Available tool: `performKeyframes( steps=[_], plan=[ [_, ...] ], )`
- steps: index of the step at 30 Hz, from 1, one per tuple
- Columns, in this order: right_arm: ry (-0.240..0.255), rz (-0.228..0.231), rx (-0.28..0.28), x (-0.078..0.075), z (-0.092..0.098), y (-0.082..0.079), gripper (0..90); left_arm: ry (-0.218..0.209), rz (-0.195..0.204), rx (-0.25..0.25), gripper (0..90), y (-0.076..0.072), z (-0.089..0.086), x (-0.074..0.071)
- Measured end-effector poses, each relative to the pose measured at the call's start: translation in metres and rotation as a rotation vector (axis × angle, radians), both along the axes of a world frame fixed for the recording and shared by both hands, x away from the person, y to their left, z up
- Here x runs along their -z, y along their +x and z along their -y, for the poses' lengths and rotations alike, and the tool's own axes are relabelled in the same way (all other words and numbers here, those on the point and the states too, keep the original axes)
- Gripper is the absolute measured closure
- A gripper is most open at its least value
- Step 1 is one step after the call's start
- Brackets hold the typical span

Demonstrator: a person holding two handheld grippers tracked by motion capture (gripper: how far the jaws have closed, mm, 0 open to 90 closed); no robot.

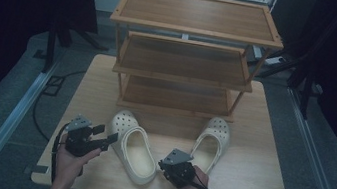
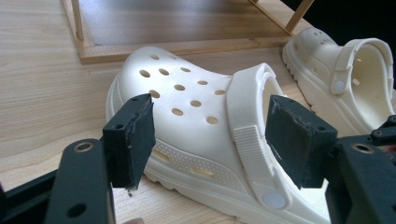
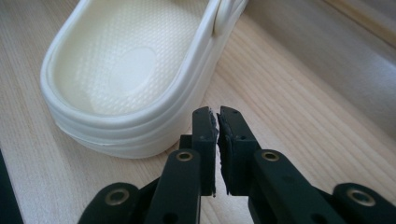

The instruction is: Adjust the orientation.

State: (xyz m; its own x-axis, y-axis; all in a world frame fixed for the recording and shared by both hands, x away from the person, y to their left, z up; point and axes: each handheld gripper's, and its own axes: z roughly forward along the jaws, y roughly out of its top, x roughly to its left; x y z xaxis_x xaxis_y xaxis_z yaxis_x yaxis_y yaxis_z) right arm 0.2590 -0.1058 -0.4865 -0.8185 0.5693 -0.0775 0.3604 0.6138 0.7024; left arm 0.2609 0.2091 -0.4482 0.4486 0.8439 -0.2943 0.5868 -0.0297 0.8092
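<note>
Dark surroundings close in on a pale wooden table (image 1: pixel 253 188), with a three-tier wooden shelf rack (image 1: pixel 191 27) standing at its far side; the rack's lower shelves sit in shadow and their detail is hard to read.

Two cream clogs lie on the table in front of the rack. Left clog (image 1: pixel 134 147) lies toe toward the rack, heel opening toward the person. Right clog (image 1: pixel 210 144) lies just in front of the rack's right corner, likewise toe away.

Left gripper (image 1: pixel 103 139), held in the left hand (image 1: pixel 70 161), sits just beside the left clog's outer side. Jaws stand wide apart with nothing between the pads; in the left gripper view they frame the clog's holed upper and strap, apart from it.

Right gripper (image 3: pixel 217 121) sits low between the two clogs, near the right clog's heel rim. Jaws nearly together, only a thin slit between the pads, gripping nothing. In the high view its tips are hidden under the grey plate. Right clog's toe is cut off in the right gripper view.
</note>
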Motion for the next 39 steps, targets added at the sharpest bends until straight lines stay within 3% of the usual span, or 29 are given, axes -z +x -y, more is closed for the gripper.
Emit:
performKeyframes(
  steps=[5,23,32,39],
  plan=[
    [-0.024,-0.009,-0.02,0.006,-0.007,-0.003,87.6,0.0,0.005,-0.002,33.3,0.0,0.0,-0.001],
    [0.02,-0.064,-0.153,0.004,-0.037,-0.02,87.4,-0.02,0.021,-0.022,33.1,-0.005,-0.013,-0.009],
    [0.03,-0.059,-0.259,0.008,-0.084,-0.026,86.4,-0.038,0.027,-0.047,32.9,-0.008,-0.027,-0.014],
    [0.058,-0.071,-0.289,0.012,-0.109,-0.023,85.5,-0.048,0.021,-0.06,32.7,-0.007,-0.037,-0.014]
  ],
)
